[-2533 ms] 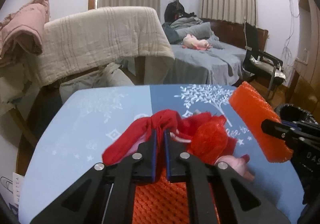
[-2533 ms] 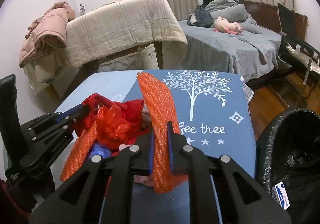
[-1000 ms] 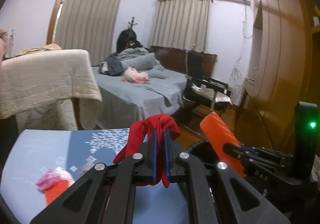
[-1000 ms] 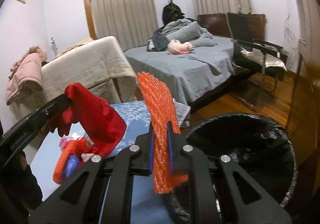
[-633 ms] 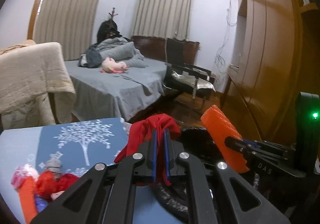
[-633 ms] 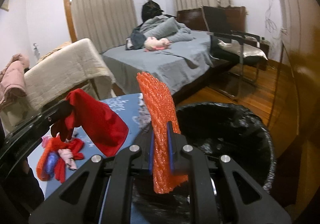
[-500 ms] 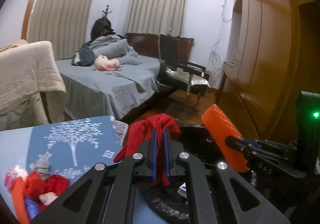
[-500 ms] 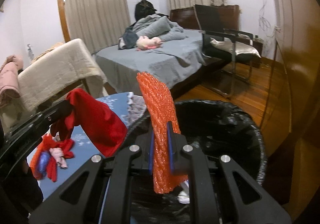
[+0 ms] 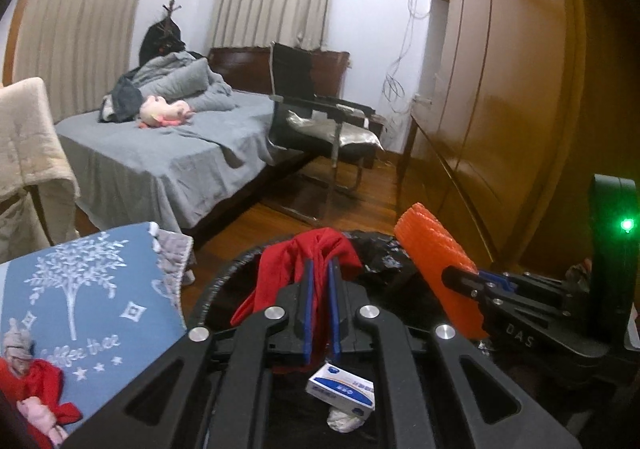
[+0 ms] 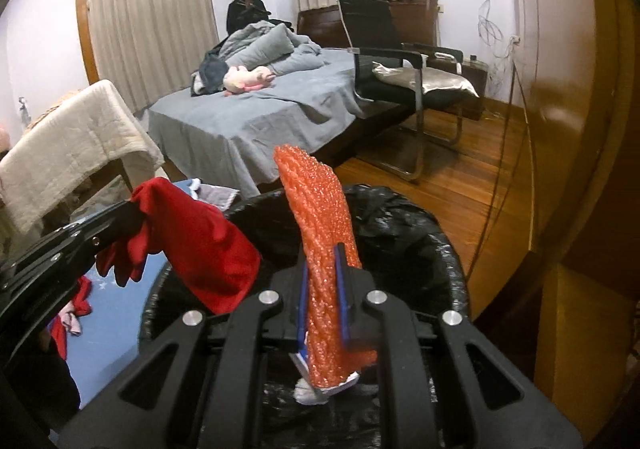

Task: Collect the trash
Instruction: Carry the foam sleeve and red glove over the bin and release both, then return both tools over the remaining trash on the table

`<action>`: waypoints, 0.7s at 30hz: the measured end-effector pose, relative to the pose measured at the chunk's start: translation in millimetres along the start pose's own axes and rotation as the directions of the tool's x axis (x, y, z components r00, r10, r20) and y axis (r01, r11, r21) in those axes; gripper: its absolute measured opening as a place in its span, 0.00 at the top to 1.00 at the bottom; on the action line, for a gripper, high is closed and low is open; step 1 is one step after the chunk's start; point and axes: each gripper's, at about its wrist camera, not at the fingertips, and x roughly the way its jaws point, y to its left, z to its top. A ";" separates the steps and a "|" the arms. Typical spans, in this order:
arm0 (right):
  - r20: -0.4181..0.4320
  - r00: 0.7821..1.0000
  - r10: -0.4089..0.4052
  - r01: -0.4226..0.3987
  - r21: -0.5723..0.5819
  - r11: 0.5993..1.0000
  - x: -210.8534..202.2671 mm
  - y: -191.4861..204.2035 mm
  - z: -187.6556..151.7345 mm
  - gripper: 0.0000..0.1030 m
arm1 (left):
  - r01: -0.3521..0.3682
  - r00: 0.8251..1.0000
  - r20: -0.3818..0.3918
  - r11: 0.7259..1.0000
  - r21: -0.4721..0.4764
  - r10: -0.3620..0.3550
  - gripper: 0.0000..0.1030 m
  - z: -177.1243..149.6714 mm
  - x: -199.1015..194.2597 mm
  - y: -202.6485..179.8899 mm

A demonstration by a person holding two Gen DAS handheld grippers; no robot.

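The left gripper [image 9: 320, 281] hid the near rim of the black-lined bin [image 9: 224, 281] and part of the red cloth [image 9: 276, 273] between its jaws. The print on the small white box [image 9: 340, 389] inside the bin was too small to read. The table [image 9: 100, 313] was cut off by the left wrist view's left edge, as was the pile of red and pink scraps [image 9: 36, 389] on it. In the right wrist view the orange foam net [image 10: 324, 249] covered most of that box and the bin's far floor
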 end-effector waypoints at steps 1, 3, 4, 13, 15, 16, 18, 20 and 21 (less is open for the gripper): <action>-0.001 1.000 -0.006 0.006 0.000 1.000 0.7 -0.3 -0.1 0.87 | 0.013 1.000 -0.009 1.000 -0.003 -0.013 0.81 0.5 2.7 -0.4; -0.007 1.000 -0.018 0.018 0.006 1.000 2.9 -5.3 -2.0 0.75 | 0.020 1.000 -0.014 1.000 -0.013 -0.020 0.59 -0.6 5.0 0.0; -0.006 1.000 -0.025 0.025 0.009 1.000 3.3 -6.5 -2.5 0.71 | 0.020 1.000 -0.015 1.000 -0.016 -0.020 0.58 -1.5 5.1 1.1; 0.055 0.996 -0.068 0.068 0.013 0.998 -6.3 -4.5 -5.6 0.10 | -0.087 0.996 0.006 0.996 -0.021 0.087 0.30 -5.9 -13.4 24.1; 0.072 0.995 -0.065 0.065 -0.003 0.998 -10.5 2.4 -4.8 0.06 | -0.121 0.993 0.013 0.992 -0.027 0.121 0.19 -5.9 -21.6 31.3; 0.073 0.995 -0.061 0.061 -0.009 0.998 -11.6 4.1 -4.9 0.05 | -0.137 0.990 0.016 0.990 -0.033 0.138 0.18 -5.2 -25.6 35.5; 0.080 0.995 -0.053 0.055 -0.020 0.998 -14.4 13.8 -2.4 0.05 | -0.163 0.986 0.022 0.985 -0.048 0.164 0.14 -6.1 -36.0 44.4; 0.079 0.996 -0.040 0.042 -0.022 0.999 -15.3 22.6 -1.7 0.05 | -0.192 0.981 0.028 0.980 -0.057 0.194 0.12 -8.4 -46.7 52.9; 0.078 0.996 -0.031 0.033 -0.021 0.999 -15.6 26.6 -1.2 0.05 | -0.216 0.975 0.031 0.975 -0.061 0.218 0.12 -10.6 -54.6 59.1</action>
